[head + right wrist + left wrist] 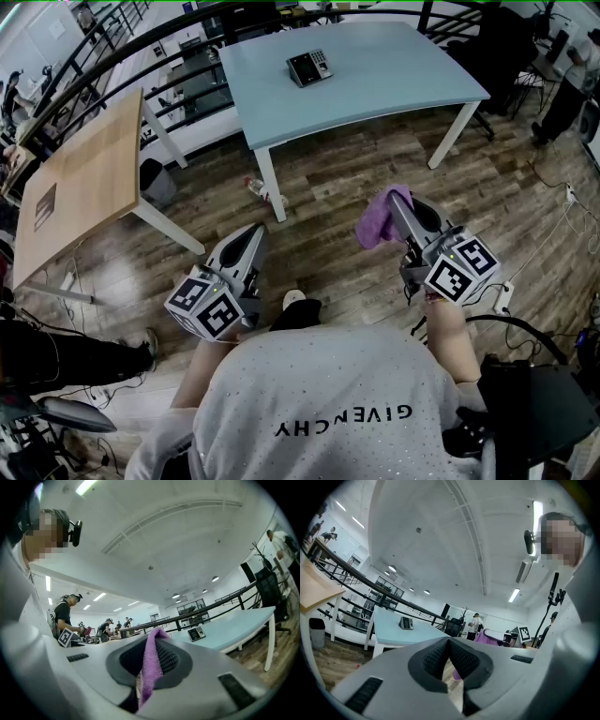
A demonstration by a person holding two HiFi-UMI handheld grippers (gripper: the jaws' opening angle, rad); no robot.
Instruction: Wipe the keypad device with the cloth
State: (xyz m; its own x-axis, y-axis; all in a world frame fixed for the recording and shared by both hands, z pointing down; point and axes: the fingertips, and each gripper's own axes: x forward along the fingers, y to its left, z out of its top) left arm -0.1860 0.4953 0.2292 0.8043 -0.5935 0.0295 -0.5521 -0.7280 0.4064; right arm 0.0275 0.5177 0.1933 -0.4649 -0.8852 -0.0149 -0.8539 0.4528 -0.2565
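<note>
The black keypad device (308, 67) lies on a pale blue table (394, 84) well ahead of me; it also shows small as the keypad device (406, 623) and the keypad device (195, 633) in the gripper views. My right gripper (394, 208) is held at waist height above the floor, shut on a purple cloth (377, 217) that bunches at its tip. That cloth (151, 670) hangs pinched between the dark pads. My left gripper (253, 238) is level with it on the left, shut with nothing in it, the pads (461, 656) meeting.
A wooden table (80, 183) stands at the left, with a black railing (141, 47) behind both tables. Cables and a power strip (502, 295) lie on the wood floor at the right. Other people stand in the room's background.
</note>
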